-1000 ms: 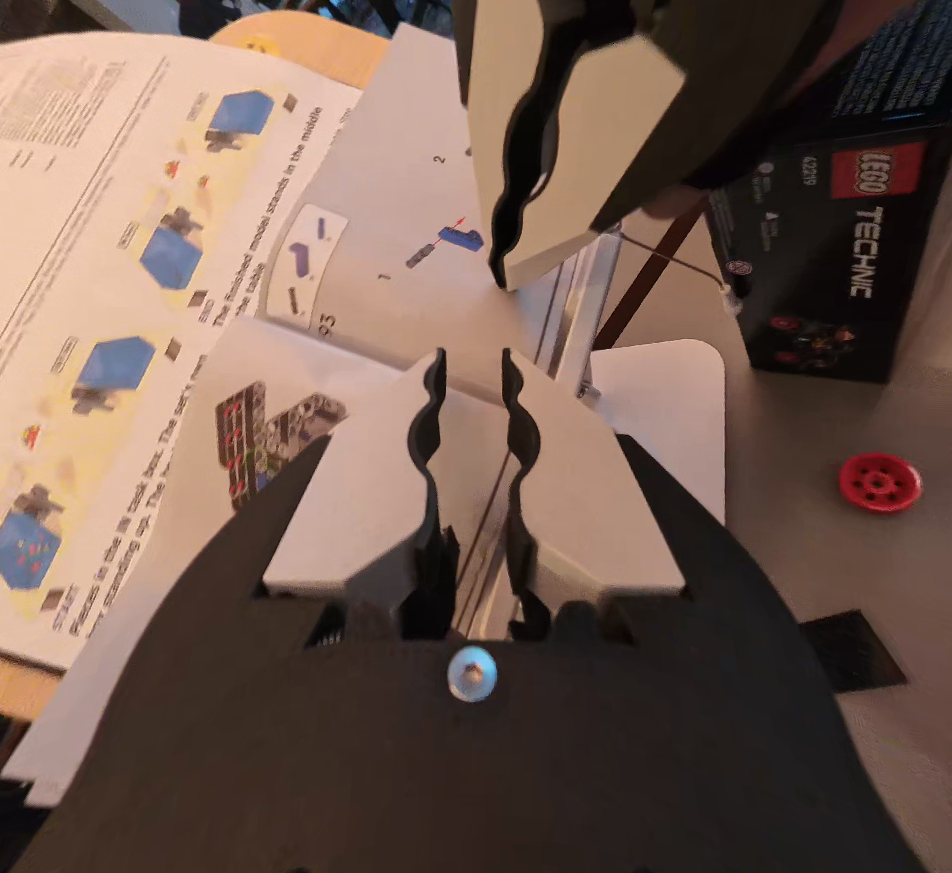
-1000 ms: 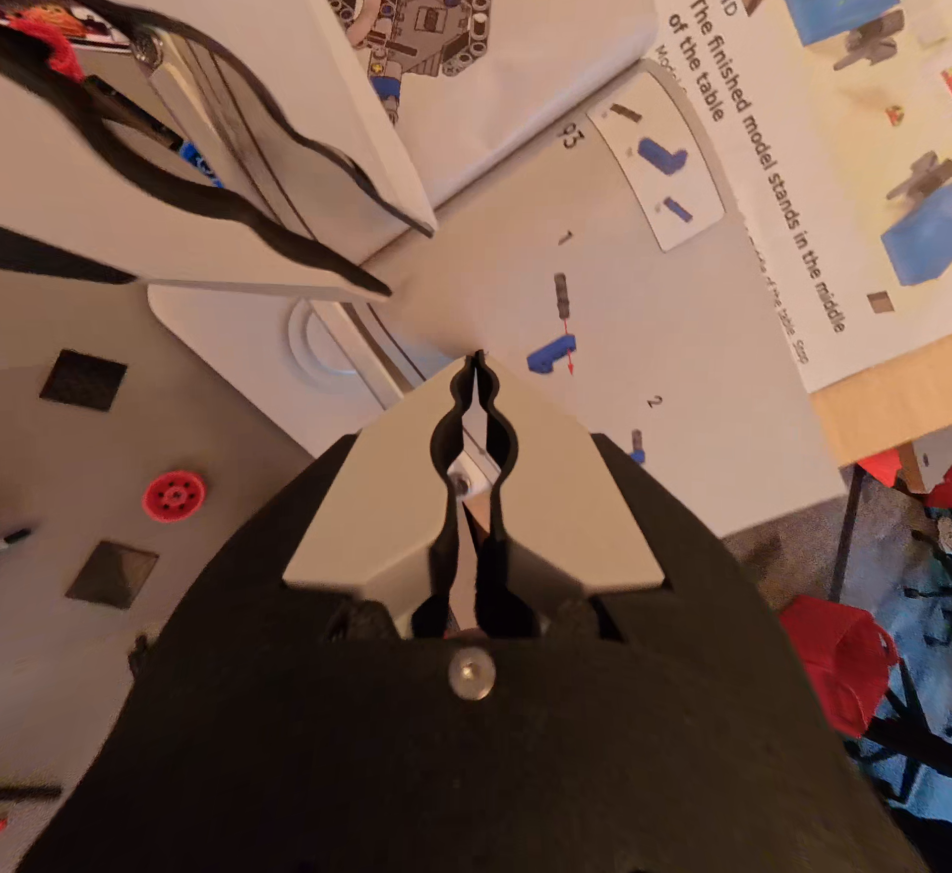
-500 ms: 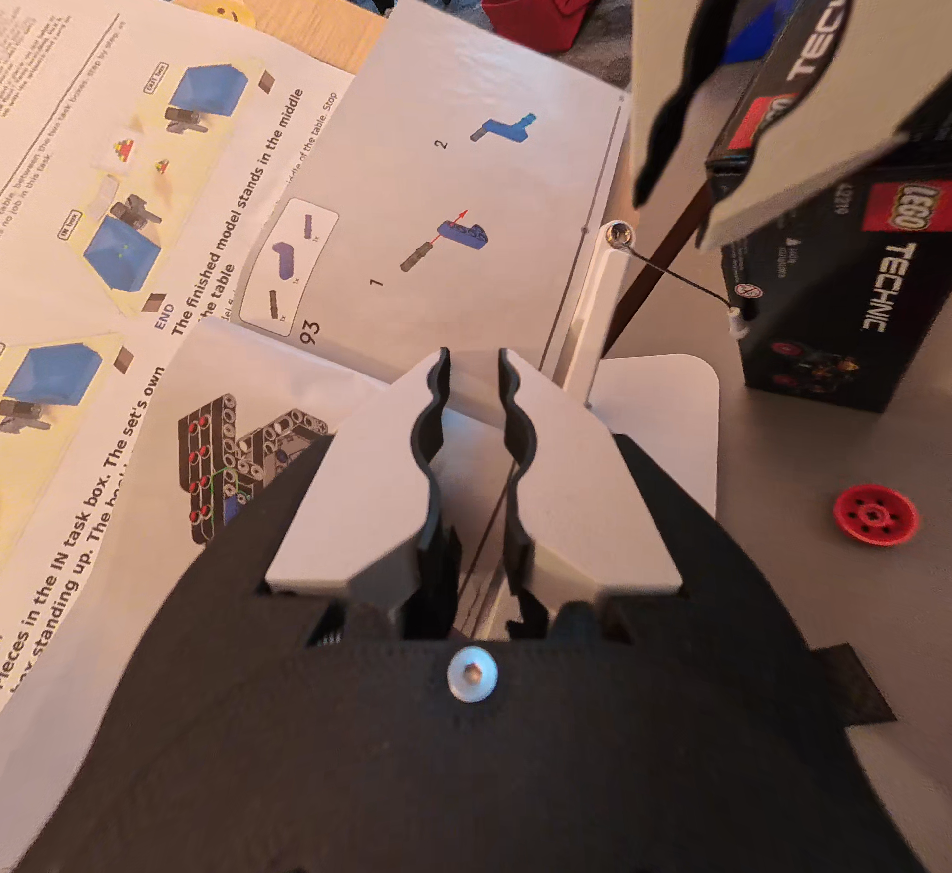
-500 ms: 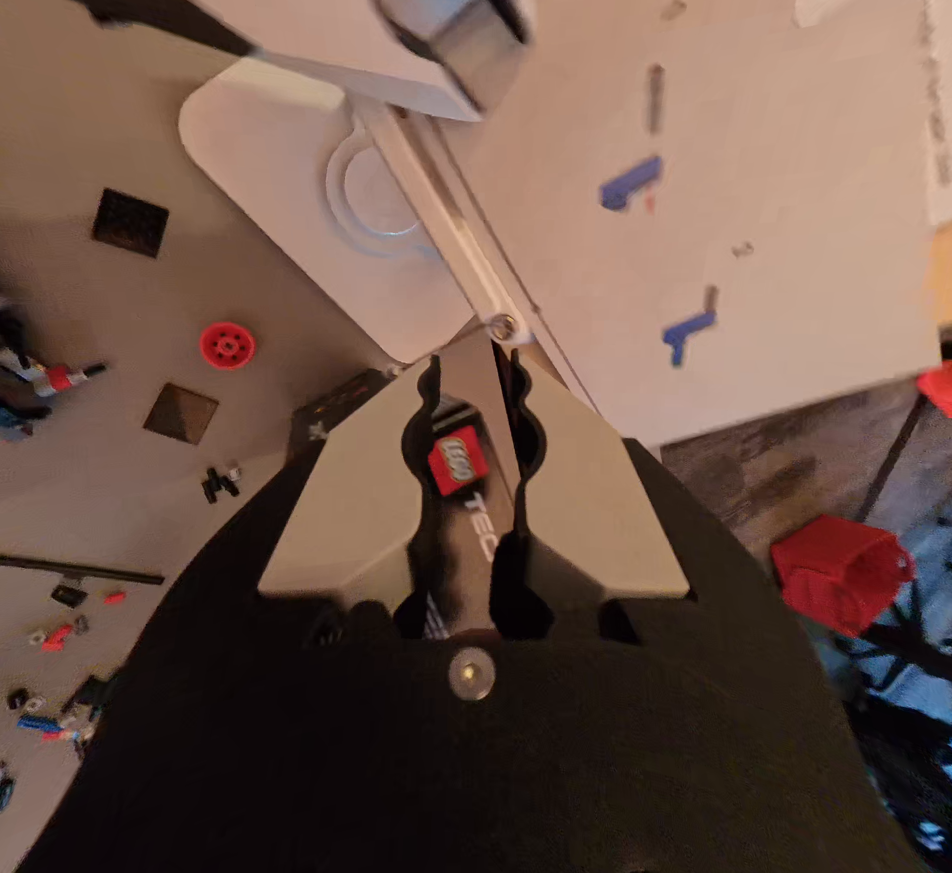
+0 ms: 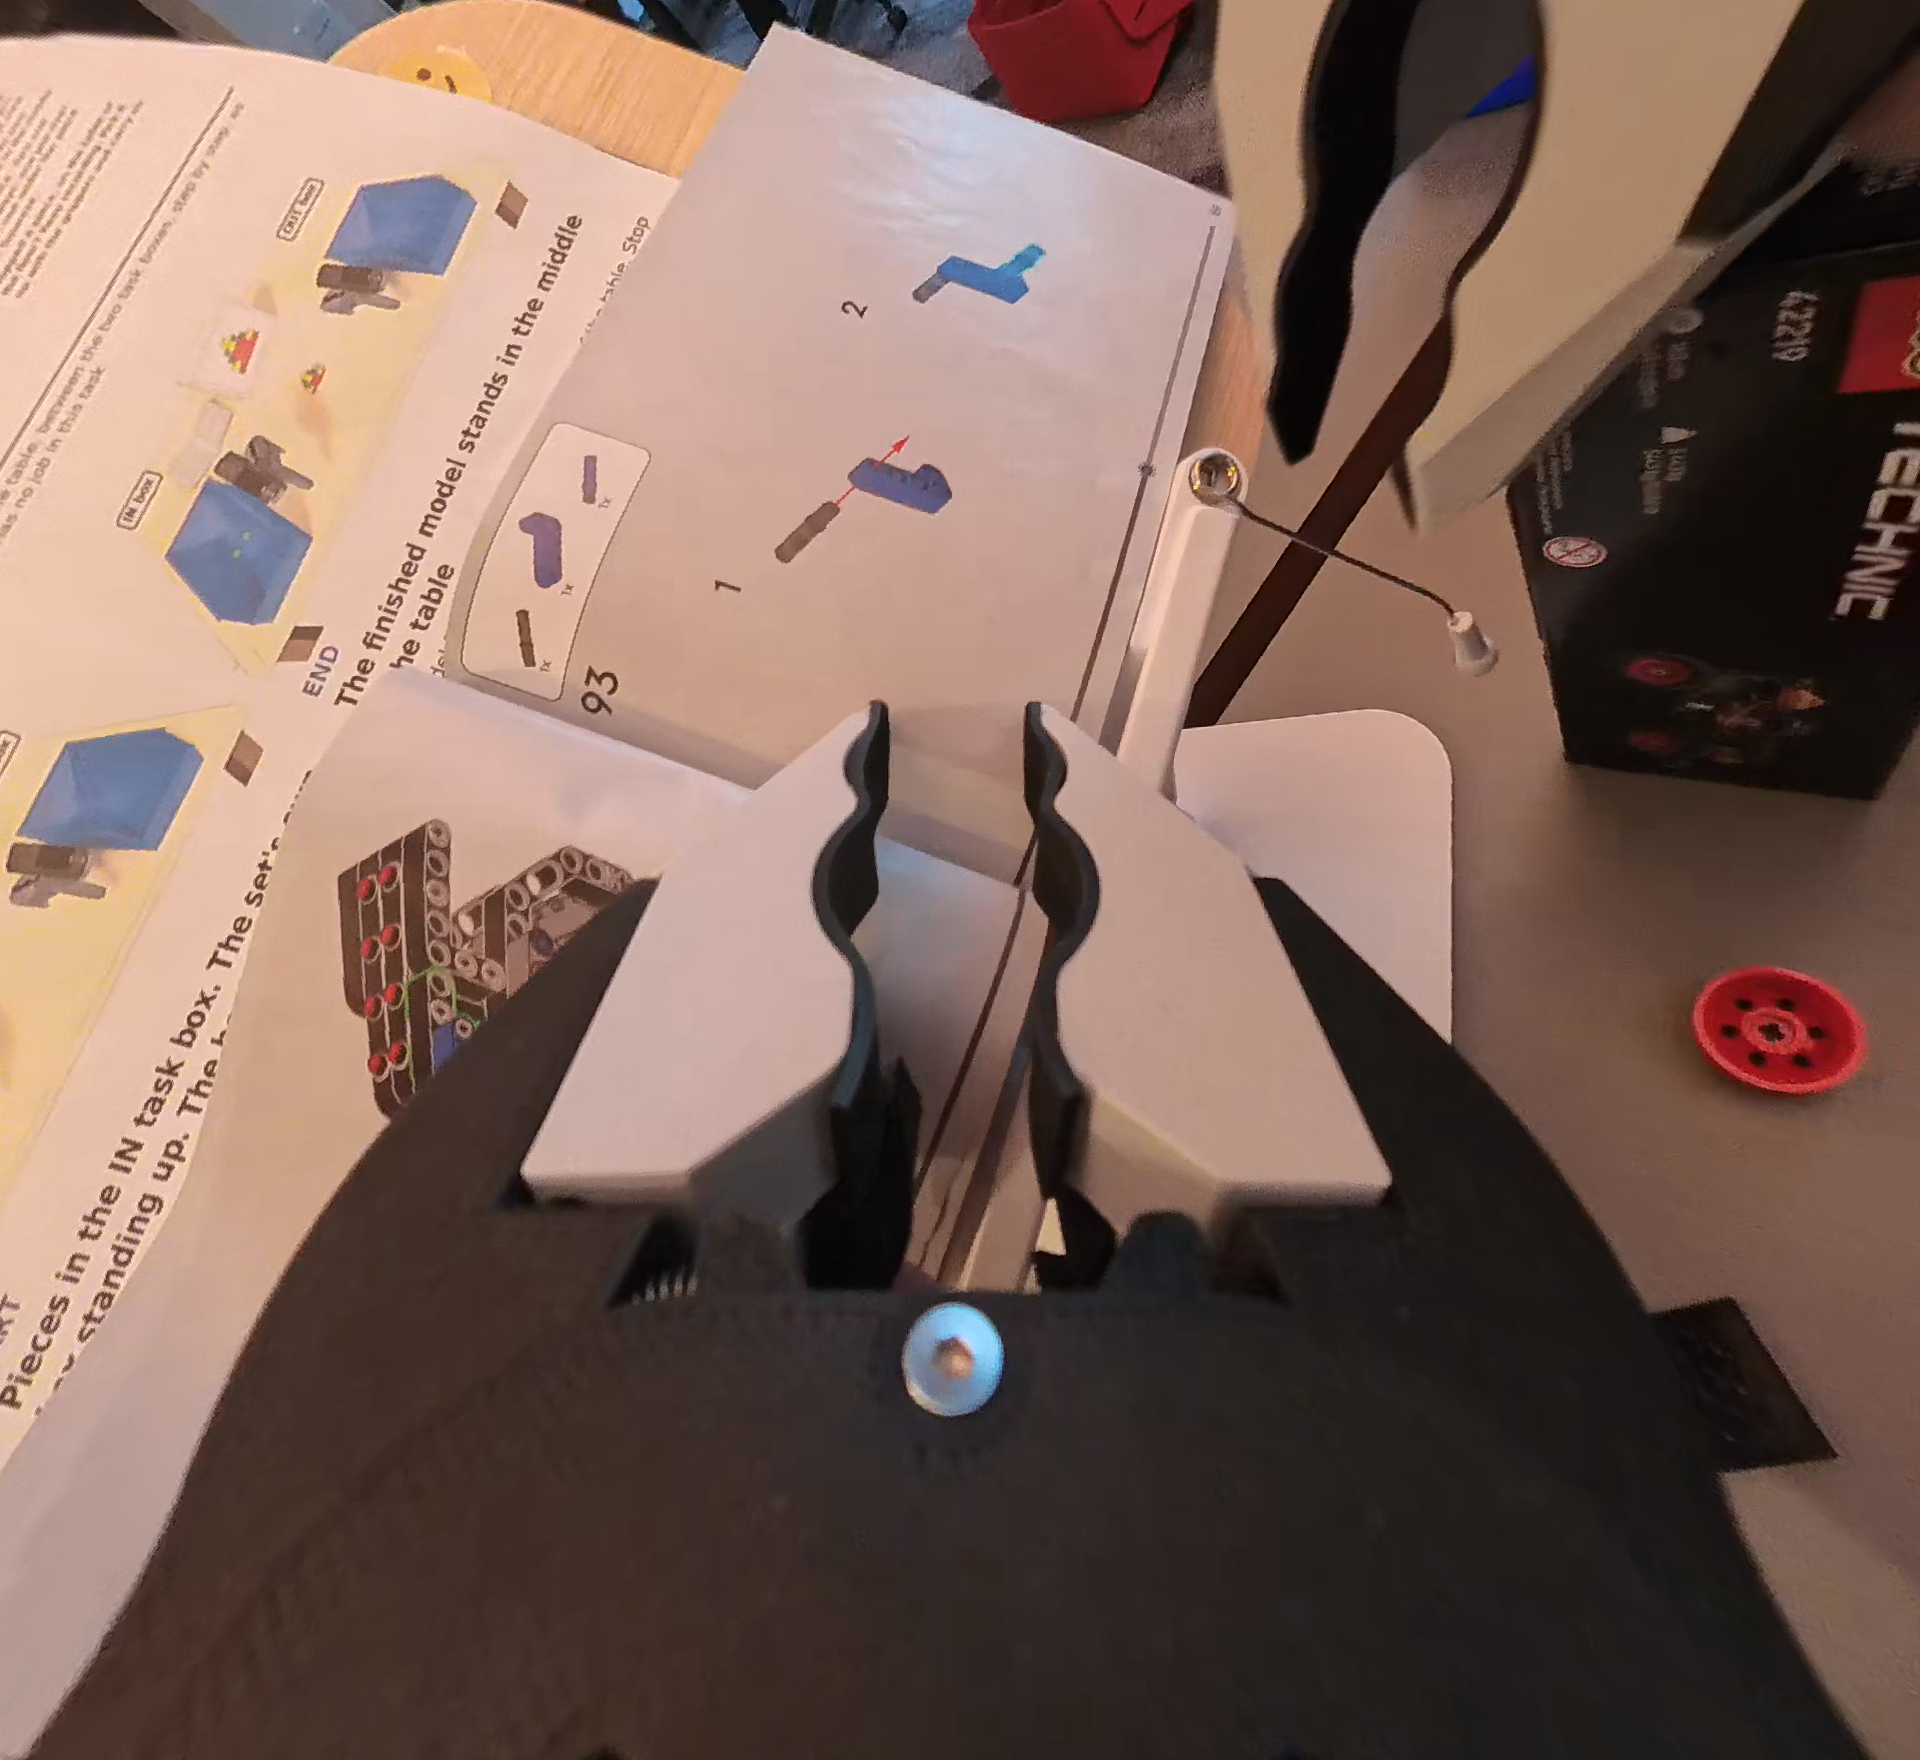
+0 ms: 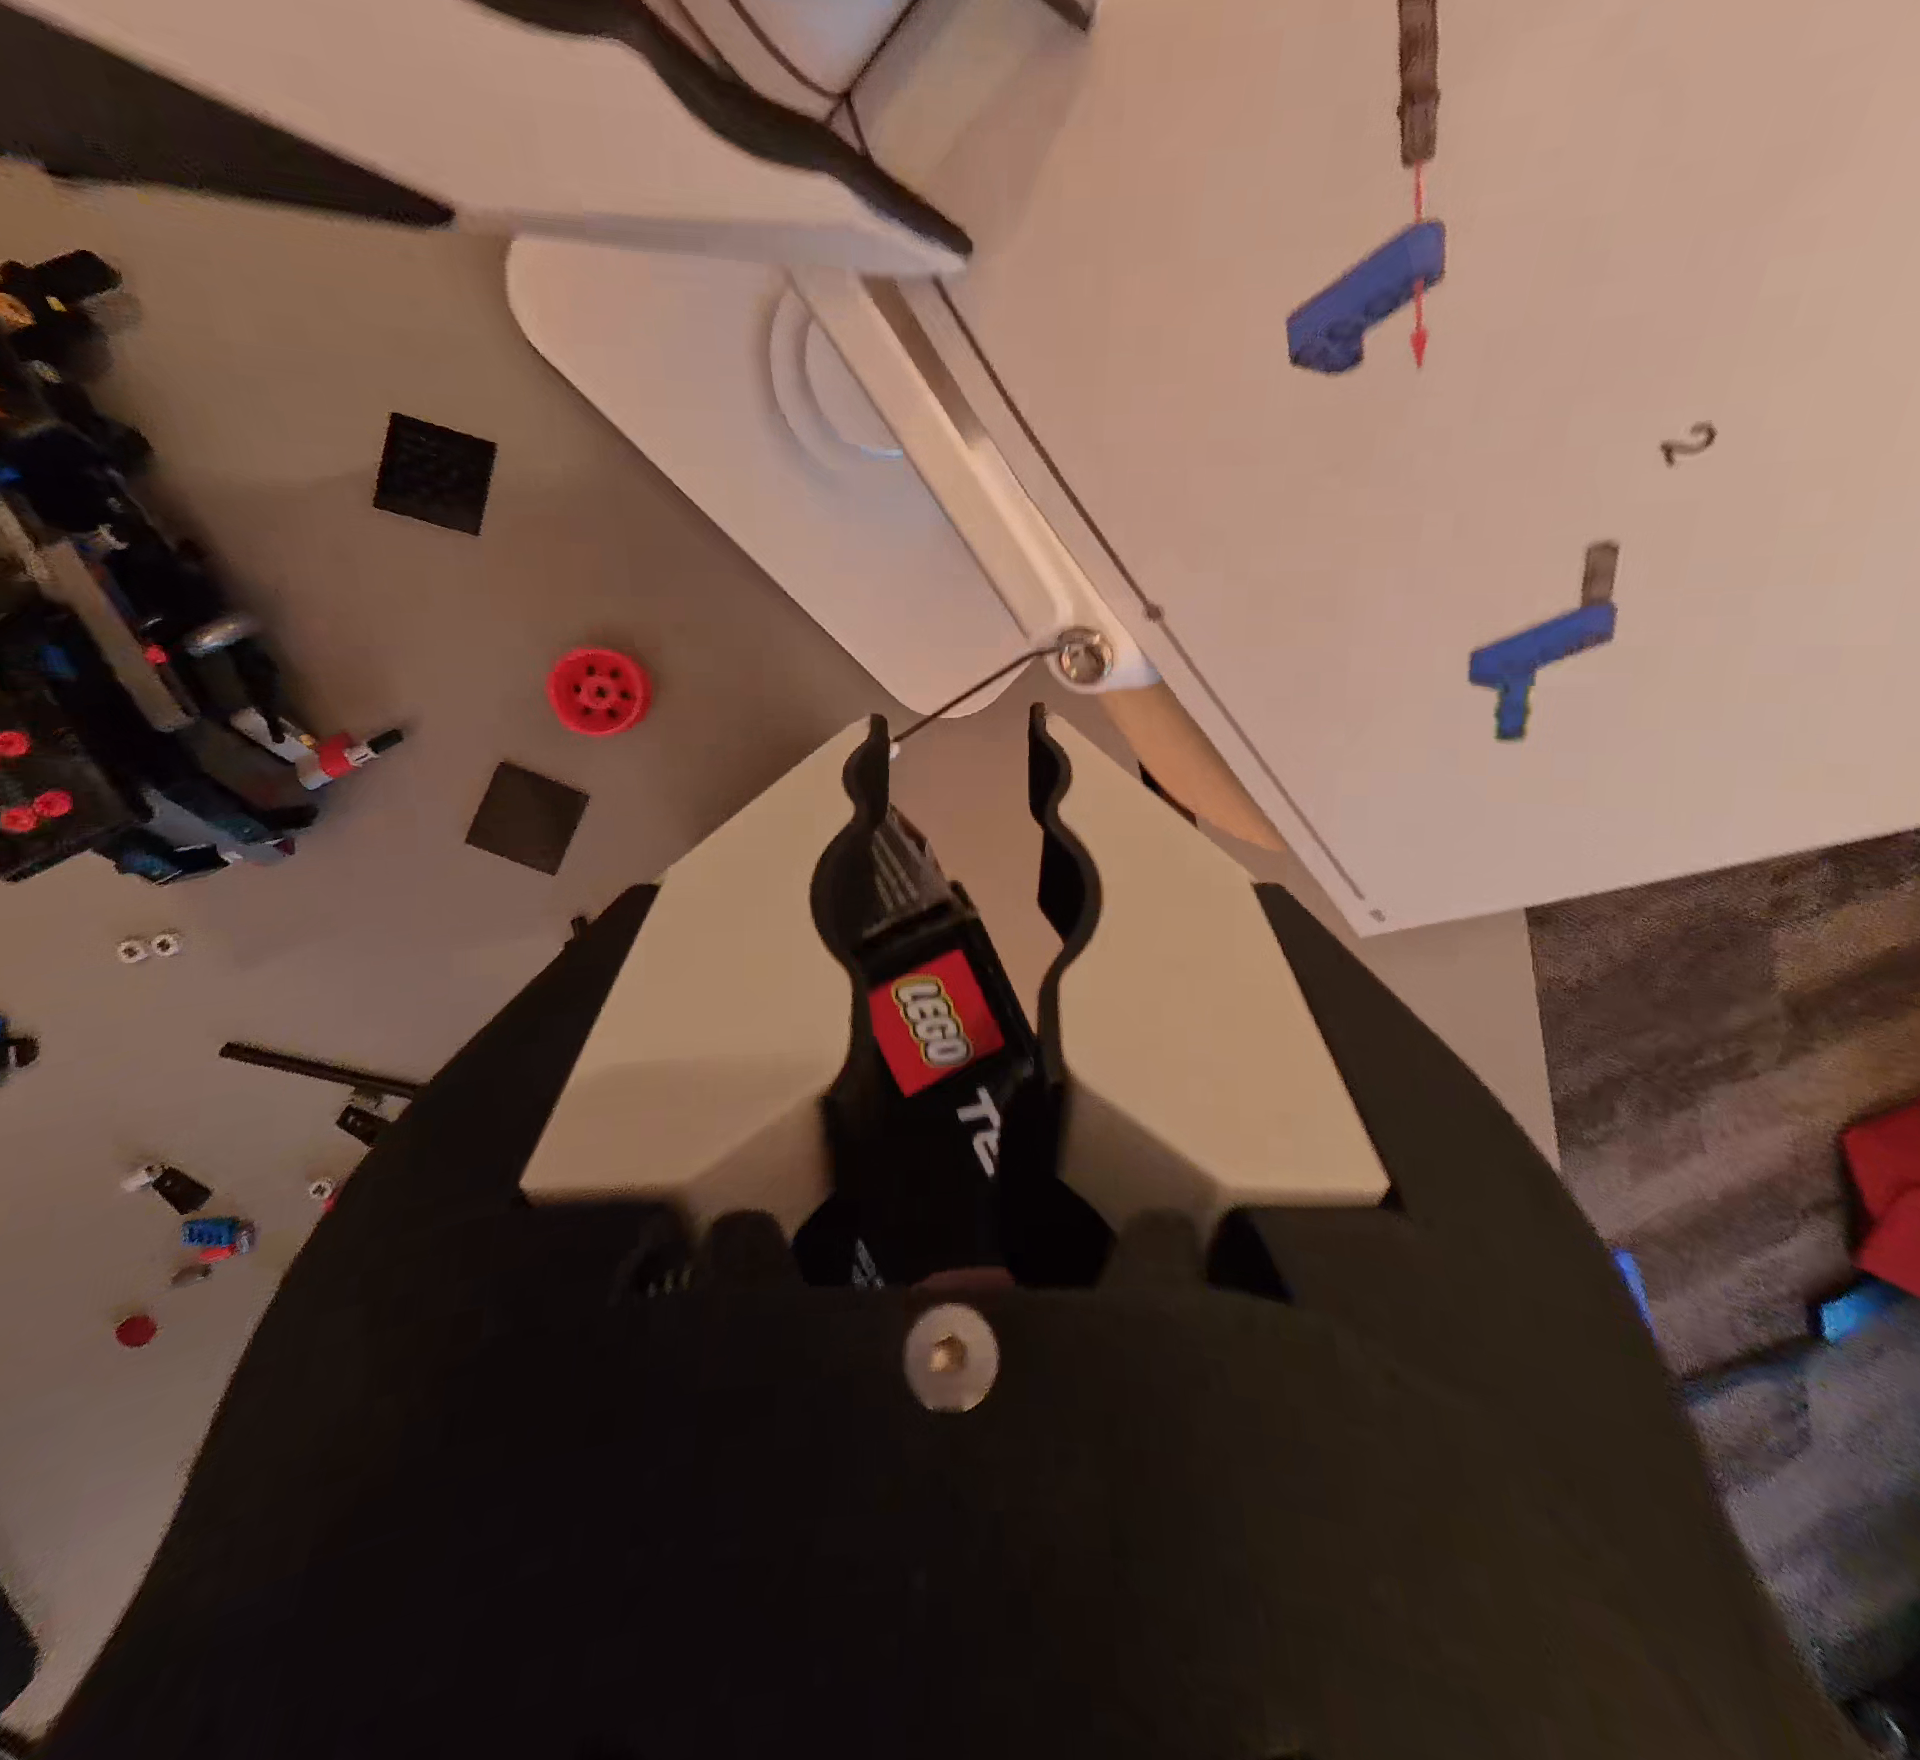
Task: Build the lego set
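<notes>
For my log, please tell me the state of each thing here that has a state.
left hand-held gripper: open, empty, over the booklet.
right hand-held gripper: open, empty, above the box.
instruction booklet: open on its white stand.
black set box: standing upright on the table.
red wheel hub: lying flat, loose.
partly built model: unfinished, at the table edge.

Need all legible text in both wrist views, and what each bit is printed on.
I don't quote writing, so this lists only what bears it.
Black set box: red logo patch, white lettering, small number.
Open instruction booklet: step numerals and a page number by blue part drawings.
Printed task sheet: bold lines, tiny print, small tags.
Red wheel hub, left gripper, right gripper: no writing.
</notes>
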Demonstrator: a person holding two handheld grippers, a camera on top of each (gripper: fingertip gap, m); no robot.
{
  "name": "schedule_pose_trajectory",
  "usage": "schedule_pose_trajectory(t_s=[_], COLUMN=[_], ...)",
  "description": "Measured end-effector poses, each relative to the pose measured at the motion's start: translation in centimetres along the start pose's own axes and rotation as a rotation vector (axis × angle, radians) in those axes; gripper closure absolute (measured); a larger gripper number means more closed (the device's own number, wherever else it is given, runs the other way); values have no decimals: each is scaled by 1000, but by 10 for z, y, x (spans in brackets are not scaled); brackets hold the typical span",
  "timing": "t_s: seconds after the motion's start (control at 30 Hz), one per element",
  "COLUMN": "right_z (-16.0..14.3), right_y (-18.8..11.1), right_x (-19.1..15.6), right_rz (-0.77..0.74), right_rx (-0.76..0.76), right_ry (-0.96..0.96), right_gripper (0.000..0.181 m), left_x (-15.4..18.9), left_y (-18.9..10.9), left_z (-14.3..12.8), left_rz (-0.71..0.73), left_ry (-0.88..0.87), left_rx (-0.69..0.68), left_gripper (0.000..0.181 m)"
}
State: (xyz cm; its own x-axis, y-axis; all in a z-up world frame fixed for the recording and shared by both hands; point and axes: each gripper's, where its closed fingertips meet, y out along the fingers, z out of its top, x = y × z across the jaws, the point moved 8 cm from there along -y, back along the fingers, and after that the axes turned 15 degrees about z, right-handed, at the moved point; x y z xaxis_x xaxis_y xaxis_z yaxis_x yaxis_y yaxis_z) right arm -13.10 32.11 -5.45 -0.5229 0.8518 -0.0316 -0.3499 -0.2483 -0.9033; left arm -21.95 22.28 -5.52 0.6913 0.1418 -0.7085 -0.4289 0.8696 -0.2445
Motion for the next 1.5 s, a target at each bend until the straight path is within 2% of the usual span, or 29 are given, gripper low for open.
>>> schedule_pose_trajectory(t_s=[0.1, 0.2, 0.27, 0.33, 0.4, 0.47, 0.6, 0.8, 1.03, 1.17, 1.23, 1.3, 1.4, 1.5], right_z=[12, 18, 19, 14, 10, 17, 19, 16, 20, 18, 17, 17, 17, 20], right_y=[8, 11, 11, 11, 12, 16, 17, 17, 24, 27, 26, 26, 27, 29], right_x=[2, 3, 5, 5, 6, 4, 10, 14, 16, 12, 13, 16, 16, 14], right_rz=[-33, -54, -43, -45, -63, -42, -47, 1, 46, 151, 150, 122, 106, 81], right_rx=[-94, -170, -192, -267, -316, -264, -290, -332, -407, -395, -387, -375, -381, -385], right_ry=[4, 7, 14, 34, 27, 9, 34, 55, 88, 151, 178, 216, 251, 248], right_gripper=[167, 175, 176, 169, 164, 162, 178, 167, 171, 150, 148, 160, 158, 167], left_x=[2, 6, 12, 18, 26, 34, 37, 41, 42, 43, 44, 45, 45, 45], left_y=[1, 1, -1, -4, -7, -7, -5, -2, 2, 3, 3, 3, 4, 4], left_z=[3, 3, 3, 2, -2, -6, -13, -13, -15, -15, -16, -16, -16, -16], left_rz=[-1, -7, -13, 0, 57, 73, 132, 176, 173, 176, 175, 178, 168, 170], left_ry=[2, 17, 49, 106, 233, 300, 354, 375, 345, 345, 341, 338, 320, 319], left_rx=[-1, -6, 5, 25, 20, 6, 16, 3, 4, 4, 10, 16, 23, 25], left_gripper=[157, 147, 142, 138, 134, 133, 146, 149, 150, 150, 150, 150, 150, 150])
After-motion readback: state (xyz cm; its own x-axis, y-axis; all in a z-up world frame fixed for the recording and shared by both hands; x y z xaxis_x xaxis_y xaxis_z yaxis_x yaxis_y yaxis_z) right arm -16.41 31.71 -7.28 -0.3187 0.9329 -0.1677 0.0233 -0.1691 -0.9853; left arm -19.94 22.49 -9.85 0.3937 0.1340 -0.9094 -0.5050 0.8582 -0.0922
